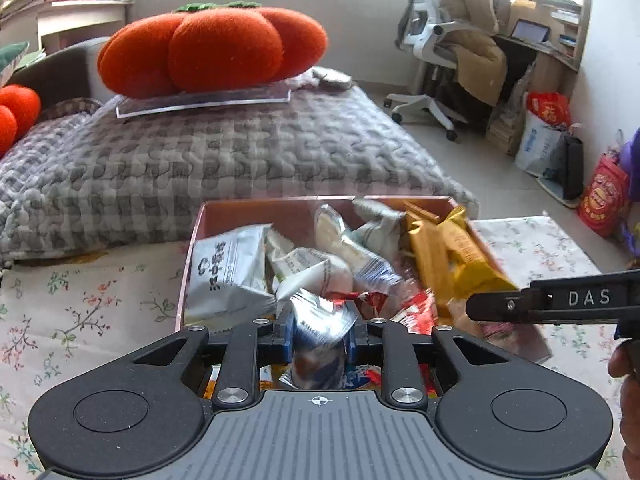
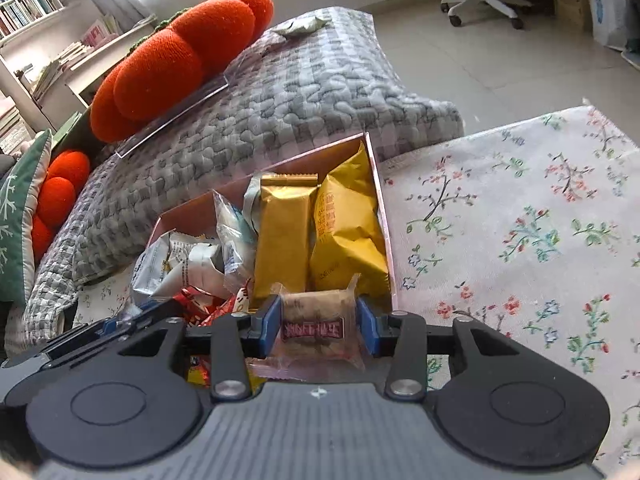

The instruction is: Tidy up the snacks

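Left wrist view first: the left hand-held gripper [image 1: 320, 334] has its blue pads narrowly set on either side of a silver foil snack packet [image 1: 318, 328], gripped across its crinkled middle, right at the near edge of the pink snack box [image 1: 188, 276]. That packet looks light and crushable, a puffed foil pillow, slippery on the flat faces, so I judge the crimped end seam or the narrow waist is the safest place to pinch. Deeper in the box, at 11 o'clock from the gripper, lies a white packet with dark lettering [image 1: 228, 276], and at 1 o'clock a gold wrapped bar [image 1: 452, 256] leans on the right wall. The right hand-held gripper's black arm [image 1: 560, 300] reaches in from 3 o'clock.

Over to the right wrist view: the right hand-held gripper [image 2: 318, 326] stands partly open, and a small beige cake in clear wrap [image 2: 316, 320] sits between the pads, which meet its sides; the hold looks loose. It hangs over the near right corner of the box. Soft and crumbly, I'd guess, so a gentle squeeze across the short sides suits it. At 12 o'clock stands the gold bar, with a yellow pouch [image 2: 348, 232] just beside it at 1 o'clock. The box rests on a floral-covered desk [image 2: 520, 220], a grey checked quilt [image 2: 280, 92] beyond.
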Tool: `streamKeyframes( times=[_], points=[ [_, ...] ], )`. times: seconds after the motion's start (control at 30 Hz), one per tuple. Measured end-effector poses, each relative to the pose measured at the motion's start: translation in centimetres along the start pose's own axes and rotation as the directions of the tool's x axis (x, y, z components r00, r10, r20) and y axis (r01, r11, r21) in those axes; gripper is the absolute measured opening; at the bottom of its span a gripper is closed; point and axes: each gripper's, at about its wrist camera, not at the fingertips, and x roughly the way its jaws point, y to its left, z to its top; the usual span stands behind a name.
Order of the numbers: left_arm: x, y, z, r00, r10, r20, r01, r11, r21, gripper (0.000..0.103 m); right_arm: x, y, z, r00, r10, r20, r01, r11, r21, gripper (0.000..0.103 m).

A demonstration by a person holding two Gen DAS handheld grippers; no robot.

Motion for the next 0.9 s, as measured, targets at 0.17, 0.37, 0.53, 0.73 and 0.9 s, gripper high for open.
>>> streamKeyframes(
  times=[0.17,0.37,0.53,0.73,0.9],
  points=[
    [-2.0,-0.3,0.7,0.999,-0.008,0.044,0.008,1.0,0.005,0.044,-1.4,0.2,0.2,1.0,0.015,0.025,-0.015,1.0,0.002,0.049],
    [-3.9,0.3,0.5,0.998,0.06,0.015,-0.059,0.997,-0.057,0.044,-2.7,1.4,-0.5,0.998,-0.057,0.002,0.057,0.997,-0.043,0.049],
    [-5.5,1.6,-1.1,0.99,0.119,-0.07,-0.129,0.98,-0.149,0.044,-4.1,2.3,-1.8,0.997,-0.054,-0.062,0.048,0.995,-0.087,0.05],
    [-9.2,1.2,-4.1,0.978,0.18,-0.108,-0.195,0.97,-0.146,0.044,-5.5,3.2,-3.9,0.991,-0.087,-0.104,0.074,0.99,-0.122,0.05],
    [-12.0,0.6,-6.1,0.978,0.168,-0.121,-0.186,0.969,-0.162,0.044,-7.9,5.4,-6.3,0.993,-0.065,-0.099,0.049,0.986,-0.156,0.053]
  ],
)
